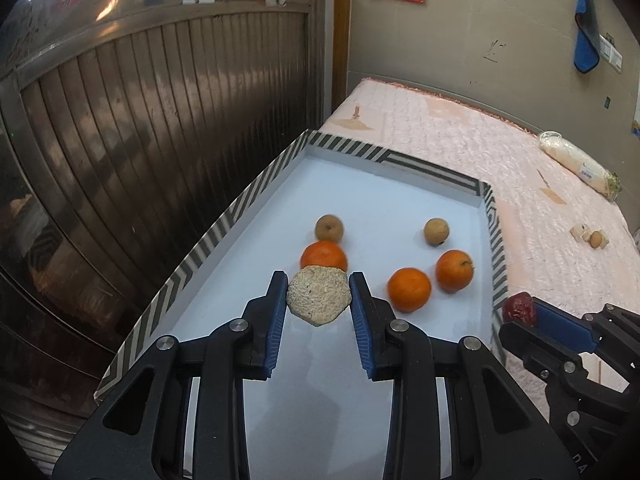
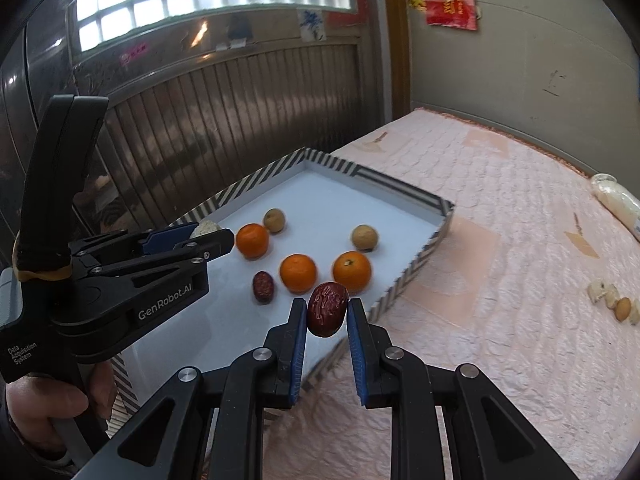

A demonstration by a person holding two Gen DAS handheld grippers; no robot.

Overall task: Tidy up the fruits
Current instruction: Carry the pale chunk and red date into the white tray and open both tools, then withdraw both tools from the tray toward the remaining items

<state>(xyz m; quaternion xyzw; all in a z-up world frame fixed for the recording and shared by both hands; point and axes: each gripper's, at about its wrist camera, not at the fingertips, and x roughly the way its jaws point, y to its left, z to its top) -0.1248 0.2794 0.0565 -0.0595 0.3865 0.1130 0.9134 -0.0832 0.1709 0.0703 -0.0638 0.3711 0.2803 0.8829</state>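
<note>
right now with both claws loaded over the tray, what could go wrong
1. The right claw pinches its red date right above the tray's striped rim; released here, it might bounce out onto the mattress.
2. The left claw holds a crumbly beige piece close behind an orange and may nudge it.

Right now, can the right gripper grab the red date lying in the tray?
Probably not yet. The right gripper is shut on another date, so its jaws are full. The date lying in the tray sits uncovered, beside an orange; the path looks free once it lets go.
</note>
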